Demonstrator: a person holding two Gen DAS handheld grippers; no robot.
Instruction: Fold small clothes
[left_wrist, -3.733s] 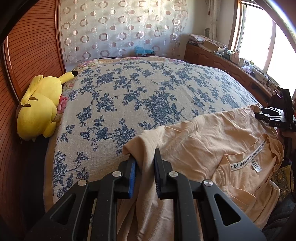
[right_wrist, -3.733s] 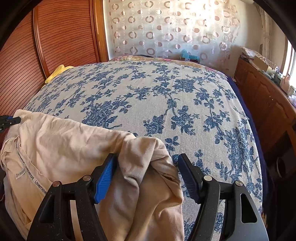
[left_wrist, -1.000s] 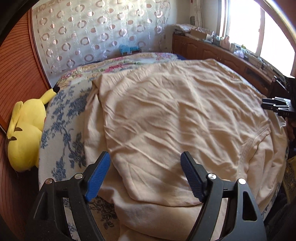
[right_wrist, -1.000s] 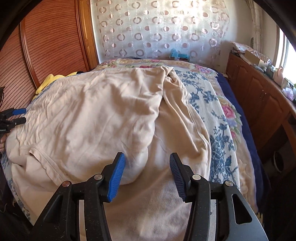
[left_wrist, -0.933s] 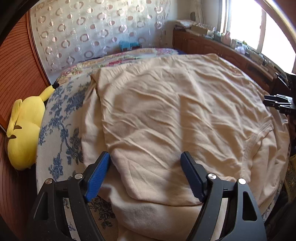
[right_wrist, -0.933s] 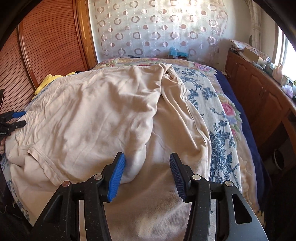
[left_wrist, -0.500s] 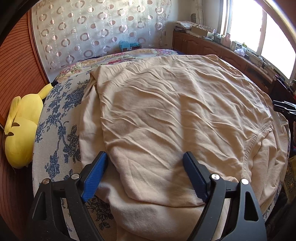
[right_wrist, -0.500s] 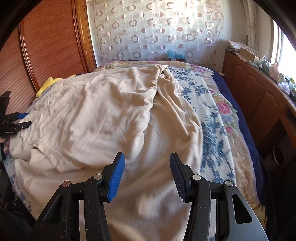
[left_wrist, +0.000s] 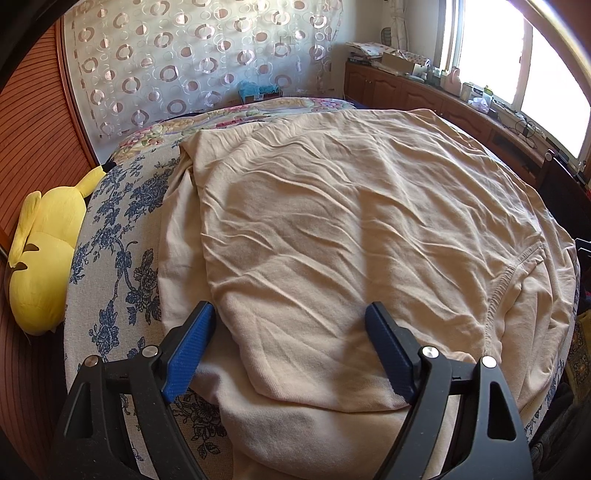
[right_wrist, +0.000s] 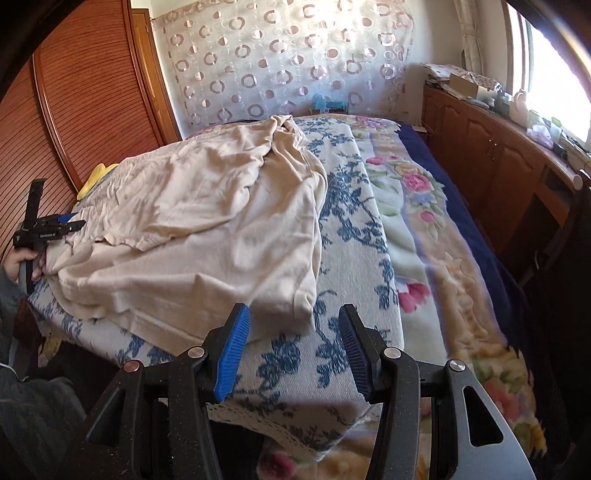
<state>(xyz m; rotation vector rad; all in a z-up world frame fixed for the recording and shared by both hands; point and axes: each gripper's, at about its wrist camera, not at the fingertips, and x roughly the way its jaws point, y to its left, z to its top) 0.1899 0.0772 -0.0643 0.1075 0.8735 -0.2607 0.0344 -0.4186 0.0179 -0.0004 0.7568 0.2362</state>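
Left wrist view had the left hand-held gripper (left_wrist: 290, 347) hovering low over the near edge of the beige T-shirt (left_wrist: 351, 221), jaws spread wide after just opening a touch further, cloth lying under the gap but neither blue pad (left_wrist: 190, 349) pressing on it. That shirt lay spread and wrinkled across the bed, over the blue-flowered bedspread (left_wrist: 114, 258), with its bottom part doubled back so a stitched hem (left_wrist: 506, 280) showed near the right side. A yellow plush toy (left_wrist: 44, 258) sat wedged between the bed and the slatted wooden wall (left_wrist: 33, 140).

Over on the right wrist view, the right hand-held gripper (right_wrist: 293, 349) hung beyond the shirt's corner, above bare bedspread, jaws parted about halfway and pinching nothing. Far left in that view, a hand (right_wrist: 22, 260) gripped the handle of the other tool beside the shirt's edge. A pink-flowered blanket (right_wrist: 417, 206) ran along the bed's right side, wooden cabinets (right_wrist: 491, 147) beyond.
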